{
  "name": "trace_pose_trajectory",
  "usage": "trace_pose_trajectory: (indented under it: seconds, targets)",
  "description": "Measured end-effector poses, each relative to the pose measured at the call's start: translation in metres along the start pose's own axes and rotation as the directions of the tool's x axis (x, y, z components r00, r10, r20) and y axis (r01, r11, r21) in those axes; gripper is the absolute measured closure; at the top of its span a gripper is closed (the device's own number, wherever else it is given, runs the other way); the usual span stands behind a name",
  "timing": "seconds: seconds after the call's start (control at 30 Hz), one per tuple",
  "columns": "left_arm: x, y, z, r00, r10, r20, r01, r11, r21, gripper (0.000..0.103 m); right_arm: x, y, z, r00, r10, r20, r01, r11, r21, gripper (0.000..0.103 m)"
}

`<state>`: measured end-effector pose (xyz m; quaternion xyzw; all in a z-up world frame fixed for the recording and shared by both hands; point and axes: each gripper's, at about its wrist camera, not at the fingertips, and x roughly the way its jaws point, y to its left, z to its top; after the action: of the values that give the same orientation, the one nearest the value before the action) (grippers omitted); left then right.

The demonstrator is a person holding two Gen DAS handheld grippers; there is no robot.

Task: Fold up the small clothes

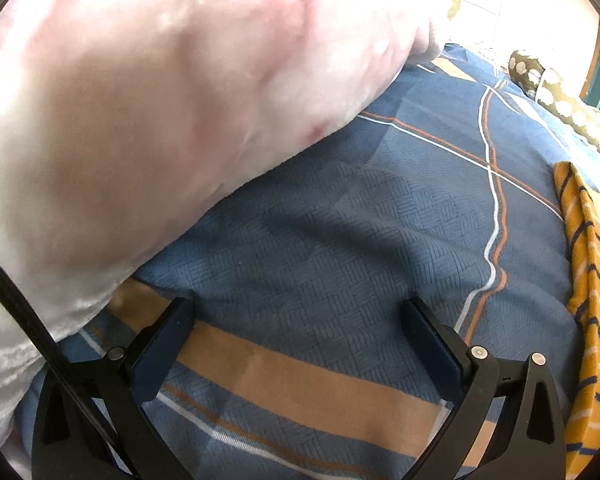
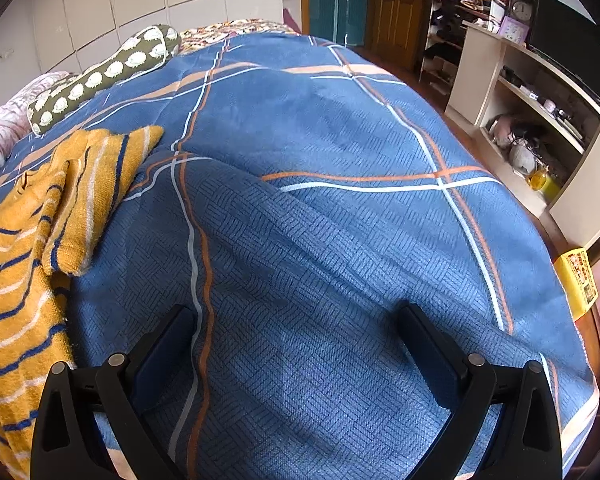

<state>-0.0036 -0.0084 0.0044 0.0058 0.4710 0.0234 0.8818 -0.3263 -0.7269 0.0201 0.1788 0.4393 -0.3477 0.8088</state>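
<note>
Right wrist view: our right gripper (image 2: 296, 338) gapes wide, empty, above blue bedspread (image 2: 340, 140). Striped yellow garment (image 2: 40, 240) lies rumpled at its left, unfolded. Left gripper (image 1: 298, 330) likewise spread, empty; pink fleece (image 1: 160, 100) alongside. We judge folding barely begun.

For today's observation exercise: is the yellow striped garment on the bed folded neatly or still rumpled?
Rumpled. The yellow striped garment lies bunched on the blue bedspread, one part flopped over unevenly, with no tidy edges.
</note>
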Motion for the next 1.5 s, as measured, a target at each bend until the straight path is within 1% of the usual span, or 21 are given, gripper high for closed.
trace_pose_trajectory:
  seconds: [0.03,0.1,0.17,0.27,0.37,0.4,0.43,0.57,0.67,0.8,0.87,0.97,1.0,1.03,1.07,1.17,1.27,1.3,1.4,1.47,1.5]
  targets:
    - [-0.003,0.002,-0.001,1.000,-0.005,0.013,0.005,1.000,-0.011,0.003,0.000,0.002,-0.001,0.999,-0.018,0.033,0.019,1.000,-0.011,0.000]
    - [-0.020,0.004,-0.006,0.999,0.010,0.051,-0.009,1.000,-0.025,0.009,-0.001,0.003,-0.002,0.999,-0.010,0.034,0.010,1.000,-0.001,0.000]
    - [-0.045,0.006,-0.013,0.994,-0.003,0.112,0.005,1.000,-0.023,0.010,-0.004,0.004,-0.003,0.999,-0.015,0.043,0.016,1.000,-0.004,0.000]
    - [-0.096,0.000,-0.026,0.977,-0.013,0.213,0.006,1.000,0.031,0.010,-0.023,0.003,-0.006,0.996,-0.034,0.080,0.033,0.999,0.010,0.015]
    - [-0.144,-0.012,-0.046,0.961,-0.044,0.273,0.018,0.995,0.097,0.010,-0.056,0.002,-0.012,0.987,-0.018,0.161,0.014,1.000,0.027,0.015]
    - [-0.155,-0.017,-0.056,0.950,-0.047,0.309,0.011,0.993,0.118,0.009,-0.070,0.005,-0.015,0.983,-0.008,0.183,0.005,1.000,0.017,0.015]
    - [-0.169,-0.024,-0.065,0.945,-0.075,0.317,0.031,0.989,0.142,0.009,-0.080,0.009,-0.017,0.983,0.005,0.183,-0.005,1.000,0.000,0.015]
    - [-0.196,-0.050,-0.091,0.943,-0.208,0.261,0.164,0.970,0.181,0.009,-0.113,0.031,-0.036,0.959,0.213,0.187,-0.205,0.977,-0.060,0.015]
    - [-0.213,-0.066,-0.121,0.922,-0.295,0.252,0.260,0.952,0.163,0.009,-0.109,0.058,-0.054,0.953,0.285,0.105,-0.275,0.957,-0.096,0.015]
    - [-0.218,-0.087,-0.144,0.929,-0.336,0.155,0.312,0.936,0.164,0.009,-0.084,0.082,-0.073,0.978,0.206,0.045,-0.201,0.974,-0.102,0.016]
    - [-0.218,-0.096,-0.150,0.936,-0.330,0.125,0.305,0.934,0.188,0.009,-0.077,0.083,-0.081,0.976,0.217,0.005,-0.216,0.974,-0.074,0.023]
    - [-0.224,-0.102,-0.157,0.940,-0.312,0.141,0.278,0.935,0.219,0.009,-0.085,0.076,-0.088,0.950,0.311,0.017,-0.310,0.950,-0.036,0.064]
    - [-0.226,-0.102,-0.158,0.940,-0.305,0.153,0.269,0.938,0.220,0.009,-0.089,0.070,-0.087,0.926,0.377,0.012,-0.377,0.926,-0.011,0.094]
    - [-0.228,-0.102,-0.159,0.941,-0.295,0.163,0.257,0.941,0.220,0.009,-0.093,0.062,-0.087,0.907,0.420,0.016,-0.420,0.907,0.025,0.093]
    - [-0.229,-0.101,-0.159,0.940,-0.295,0.171,0.257,0.943,0.214,0.009,-0.099,0.055,-0.089,0.908,0.417,0.038,-0.419,0.907,0.042,0.094]
    - [-0.236,-0.094,-0.157,0.934,-0.296,0.200,0.258,0.946,0.194,0.009,-0.116,0.035,-0.092,0.935,0.342,0.090,-0.347,0.936,0.052,0.094]
    - [-0.243,-0.091,-0.158,0.932,-0.253,0.261,0.205,0.959,0.196,0.009,-0.128,0.009,-0.094,0.975,0.184,0.123,-0.195,0.977,0.086,0.094]
    - [-0.246,-0.090,-0.158,0.933,-0.218,0.286,0.165,0.966,0.198,0.004,-0.130,-0.004,-0.094,0.985,0.125,0.119,-0.138,0.985,0.107,0.094]
    - [-0.252,-0.093,-0.161,0.930,-0.161,0.331,0.093,0.973,0.211,0.002,-0.131,-0.033,-0.100,0.997,-0.025,0.069,0.013,0.985,0.171,0.092]
    - [-0.256,-0.097,-0.164,0.923,-0.183,0.338,0.105,0.966,0.238,0.002,-0.136,-0.046,-0.106,0.997,-0.054,0.055,0.042,0.980,0.197,0.087]
    - [-0.257,-0.099,-0.166,0.923,-0.201,0.329,0.120,0.961,0.251,0.002,-0.142,-0.049,-0.106,0.997,-0.039,0.065,0.025,0.979,0.205,0.086]
